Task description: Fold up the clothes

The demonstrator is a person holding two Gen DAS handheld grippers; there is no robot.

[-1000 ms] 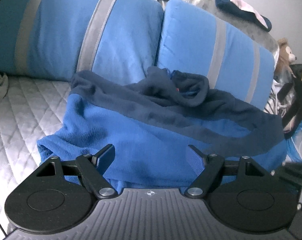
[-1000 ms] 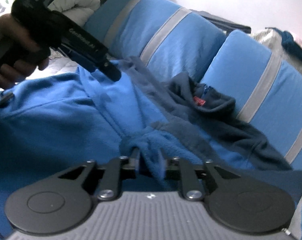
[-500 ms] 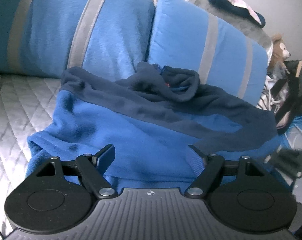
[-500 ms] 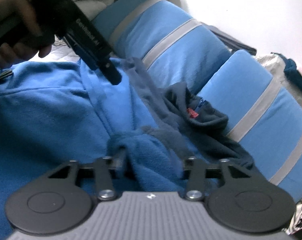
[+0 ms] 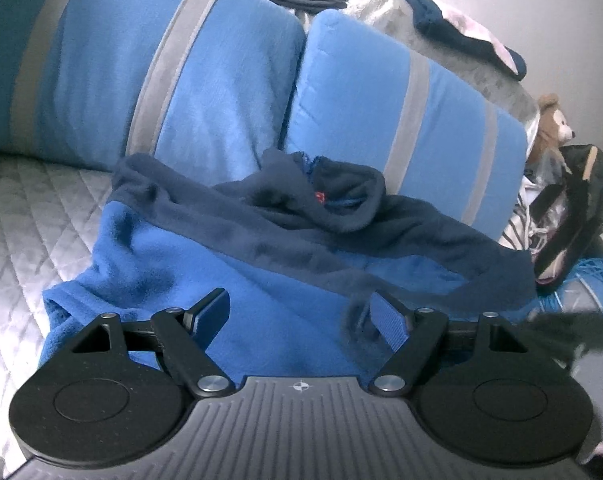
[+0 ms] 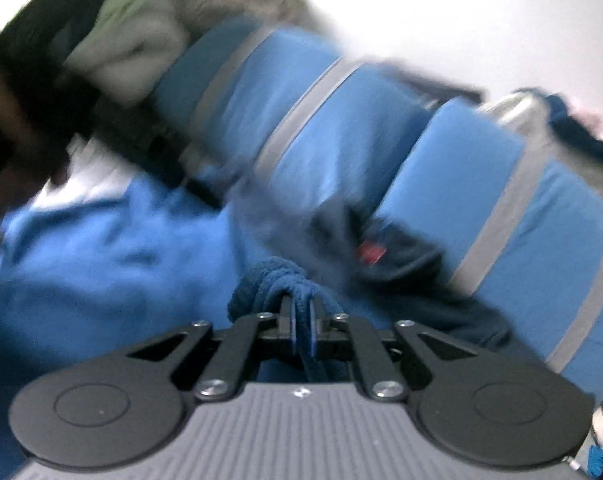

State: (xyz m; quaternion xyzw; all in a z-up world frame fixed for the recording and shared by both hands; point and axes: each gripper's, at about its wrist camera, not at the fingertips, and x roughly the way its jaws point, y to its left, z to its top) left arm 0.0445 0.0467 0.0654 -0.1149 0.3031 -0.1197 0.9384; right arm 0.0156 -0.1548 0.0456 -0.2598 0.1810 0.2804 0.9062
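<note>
While the blue fleece jacket [image 5: 261, 280] lies on the quilted grey bedspread [image 5: 33, 216] against two striped blue pillows [image 5: 141, 72], the left gripper [image 5: 297, 312] hovers spread wide. The right gripper [image 6: 300, 312] pinches a bunched fleece fold (blurred, probably a sleeve).

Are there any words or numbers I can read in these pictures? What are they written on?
No words or numbers can be read.
Red tag inside the blue fleece collar: too small to read.
The same tag in the right wrist view: too blurred.
Left gripper body: only a small crosshair mark, no text.
</note>
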